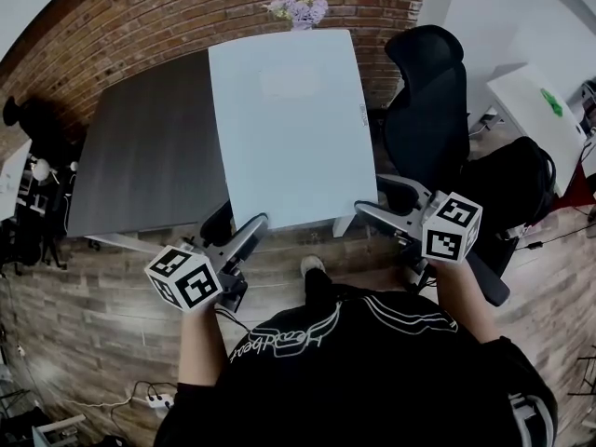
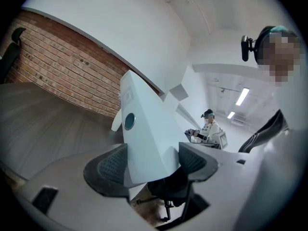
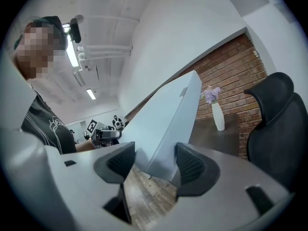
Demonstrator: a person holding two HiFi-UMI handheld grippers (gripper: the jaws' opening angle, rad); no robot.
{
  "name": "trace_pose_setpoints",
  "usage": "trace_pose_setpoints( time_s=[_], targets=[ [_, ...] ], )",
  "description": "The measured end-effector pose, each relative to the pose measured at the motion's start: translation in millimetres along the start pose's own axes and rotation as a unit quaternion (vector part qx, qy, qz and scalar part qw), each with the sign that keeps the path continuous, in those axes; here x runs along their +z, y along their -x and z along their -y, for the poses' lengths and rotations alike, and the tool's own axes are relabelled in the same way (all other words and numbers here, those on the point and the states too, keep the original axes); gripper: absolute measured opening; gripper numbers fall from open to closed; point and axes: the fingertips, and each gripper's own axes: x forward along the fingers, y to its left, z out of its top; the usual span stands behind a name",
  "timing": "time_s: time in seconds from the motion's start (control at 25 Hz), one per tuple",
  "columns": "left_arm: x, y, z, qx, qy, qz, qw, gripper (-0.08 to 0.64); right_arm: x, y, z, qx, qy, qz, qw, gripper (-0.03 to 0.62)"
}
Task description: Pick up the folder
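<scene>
Both the left claw (image 1: 237, 223) and right claw (image 1: 371, 201) clamp the folder's (image 1: 289, 119) near edge.

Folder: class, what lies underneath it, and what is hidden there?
The folder, gripped by the left claw and right claw, hangs over the grey table and the floor. The tabletop's right part beneath it is covered, so anything there cannot be seen.

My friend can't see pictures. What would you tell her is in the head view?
A person's left claw and right claw grip the near corners of a big pale blue folder, holding it over a dark grey table. A black office chair stands to the right, and purple flowers sit by the brick wall behind.
</scene>
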Motion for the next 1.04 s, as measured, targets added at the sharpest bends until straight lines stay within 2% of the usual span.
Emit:
trace_pose_setpoints(
  time_s=[0.16, 1.04],
  targets=[
    [2.7, 1.2, 1.8, 0.003, -0.009, 0.002, 1.0000, 0.328, 2.7, 0.2, -0.9, -0.001, 0.006, 0.003, 1.000, 0.253],
    [1.4, -1.5, -1.3, 0.007, -0.002, -0.003, 1.0000, 0.330, 4.1, -1.7, 1.7, -0.007, 0.007, 0.002, 1.000, 0.253]
  ],
)
